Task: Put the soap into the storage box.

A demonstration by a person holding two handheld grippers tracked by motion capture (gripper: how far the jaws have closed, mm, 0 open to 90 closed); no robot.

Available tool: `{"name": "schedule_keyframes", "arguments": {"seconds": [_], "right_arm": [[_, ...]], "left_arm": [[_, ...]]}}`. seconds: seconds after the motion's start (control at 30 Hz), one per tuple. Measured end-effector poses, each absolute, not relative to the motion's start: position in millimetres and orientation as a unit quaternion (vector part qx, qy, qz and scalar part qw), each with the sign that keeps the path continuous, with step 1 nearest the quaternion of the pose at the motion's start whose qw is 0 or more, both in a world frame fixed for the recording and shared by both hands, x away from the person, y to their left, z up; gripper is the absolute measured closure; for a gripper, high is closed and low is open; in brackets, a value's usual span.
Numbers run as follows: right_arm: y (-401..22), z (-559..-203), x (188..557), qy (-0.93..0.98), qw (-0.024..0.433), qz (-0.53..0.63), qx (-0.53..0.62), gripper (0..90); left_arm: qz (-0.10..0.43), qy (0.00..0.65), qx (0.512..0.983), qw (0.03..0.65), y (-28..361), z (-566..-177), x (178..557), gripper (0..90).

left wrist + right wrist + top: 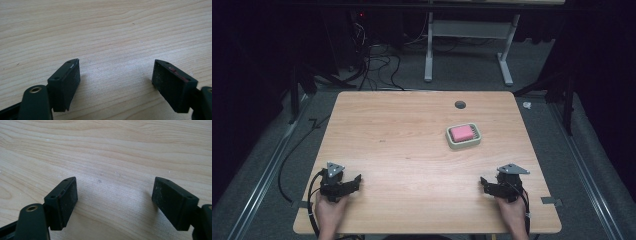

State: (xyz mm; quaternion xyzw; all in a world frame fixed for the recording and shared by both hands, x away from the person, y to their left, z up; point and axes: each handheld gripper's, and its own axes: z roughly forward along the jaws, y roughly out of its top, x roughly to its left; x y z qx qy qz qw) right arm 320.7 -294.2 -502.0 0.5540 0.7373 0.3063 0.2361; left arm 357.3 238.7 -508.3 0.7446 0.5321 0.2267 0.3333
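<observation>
Both our grippers, left gripper [358, 179] and right gripper [482, 181], rest jaws apart; pink soap [461, 132] in its dish [454, 144] looks slippery, best pinched across its long sides.

Pink soap [461, 132] in dish [463, 144]

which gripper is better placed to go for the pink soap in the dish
Right, probably. The soap lies in its dish on the right half of the table, nearer the right gripper than the left gripper. Both are open and empty.
</observation>
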Motion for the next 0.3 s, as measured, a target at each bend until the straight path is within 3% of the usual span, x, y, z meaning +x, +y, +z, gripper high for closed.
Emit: {"name": "schedule_keyframes", "arguments": {"seconds": [0.3], "right_arm": [[-294.5, -502.0, 320.8, 0.738, 0.235, 0.307, 0.553, 20.7]], "left_arm": [[0.227, 0.532, 0.744, 0.334, 238.6, -508.4, 357.3, 23.1]]}}
